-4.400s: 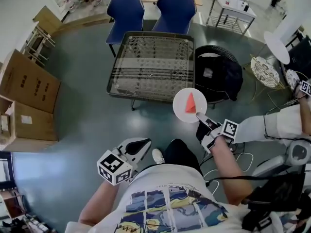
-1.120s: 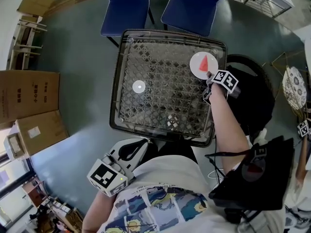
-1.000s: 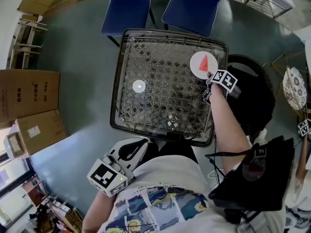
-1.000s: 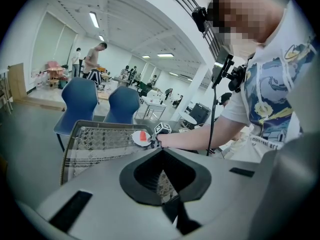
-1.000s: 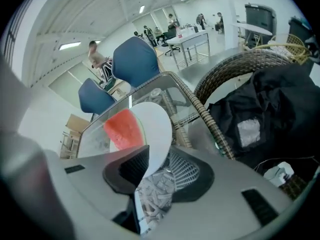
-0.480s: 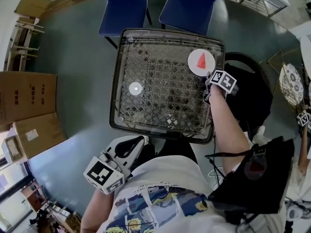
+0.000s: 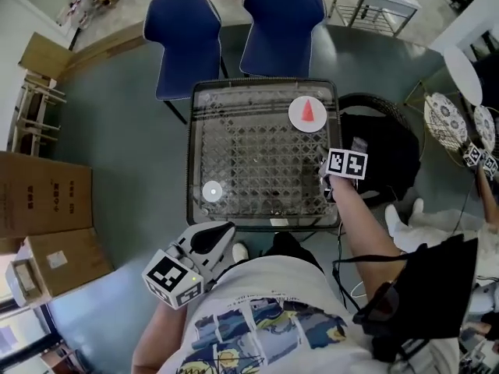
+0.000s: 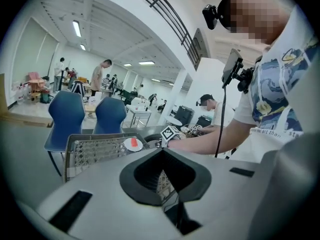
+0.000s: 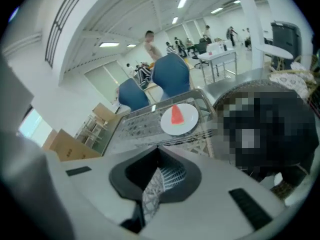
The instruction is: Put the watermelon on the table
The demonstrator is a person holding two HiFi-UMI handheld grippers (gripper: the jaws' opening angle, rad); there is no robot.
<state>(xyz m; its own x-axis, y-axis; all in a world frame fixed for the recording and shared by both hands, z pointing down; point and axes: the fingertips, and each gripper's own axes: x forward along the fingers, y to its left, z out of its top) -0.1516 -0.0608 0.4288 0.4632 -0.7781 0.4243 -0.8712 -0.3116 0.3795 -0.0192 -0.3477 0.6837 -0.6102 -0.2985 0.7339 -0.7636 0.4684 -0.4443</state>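
A red watermelon wedge (image 7: 309,111) sits on a white plate (image 7: 295,122) at the far right corner of the mesh-topped glass table (image 7: 257,209). My right gripper (image 7: 324,170) hangs over the table's right edge, a good way nearer me than the plate, shut on nothing. From the right gripper view the watermelon wedge (image 9: 177,114) and its plate (image 9: 167,126) lie ahead of the closed right gripper (image 9: 159,153). My left gripper (image 7: 221,234) is held low by my body, off the table's near edge, its jaws together and empty. The left gripper view shows the watermelon wedge (image 8: 133,142) far off.
A small white disc (image 7: 212,192) lies near the table's front left corner. Two blue chairs (image 7: 185,37) (image 7: 284,15) stand behind the table. A black round seat (image 7: 383,150) is right of it. Cardboard boxes (image 7: 43,201) stand at left. A person's legs (image 7: 437,224) show at right.
My right gripper has left the plate's rim and drawn back towards me, along the table's right edge. The plate and wedge stay on the table. The left gripper has hardly shifted.
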